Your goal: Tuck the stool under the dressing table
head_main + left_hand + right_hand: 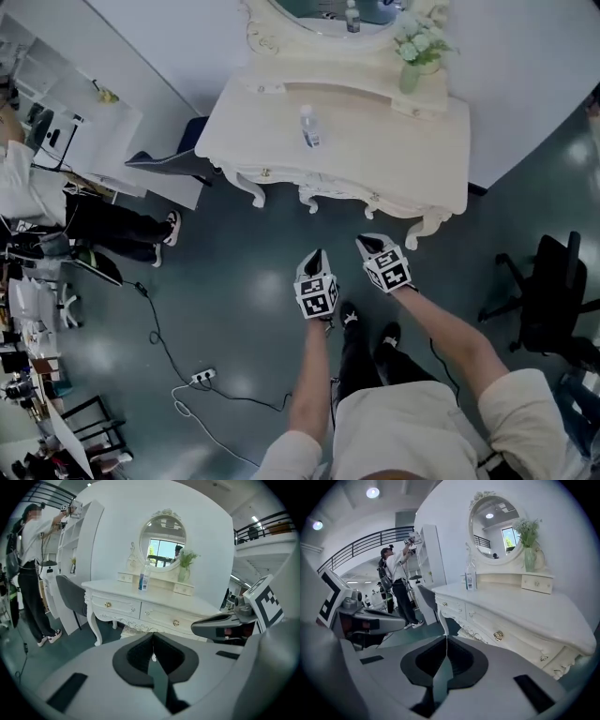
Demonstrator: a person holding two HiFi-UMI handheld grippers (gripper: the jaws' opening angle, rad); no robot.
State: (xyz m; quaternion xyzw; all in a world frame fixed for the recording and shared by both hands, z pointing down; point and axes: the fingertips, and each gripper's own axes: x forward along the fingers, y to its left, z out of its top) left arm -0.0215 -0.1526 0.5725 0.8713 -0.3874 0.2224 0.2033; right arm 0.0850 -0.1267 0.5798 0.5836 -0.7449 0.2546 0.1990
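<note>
While both pairs of jaws are pressed together on nothing, the left gripper [315, 255] and right gripper [368, 243] hover before the dressing table [375, 155]. The stool [130, 630] is mostly hidden beneath it. A vase [410, 77] holds flowers.

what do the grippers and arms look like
The left gripper and right gripper match: pale grey bodies tapering to dark padded jaws, each carrying a cube with black-and-white square markers. The person wears a pale short-sleeved top, so the forearms are uncovered.
</note>
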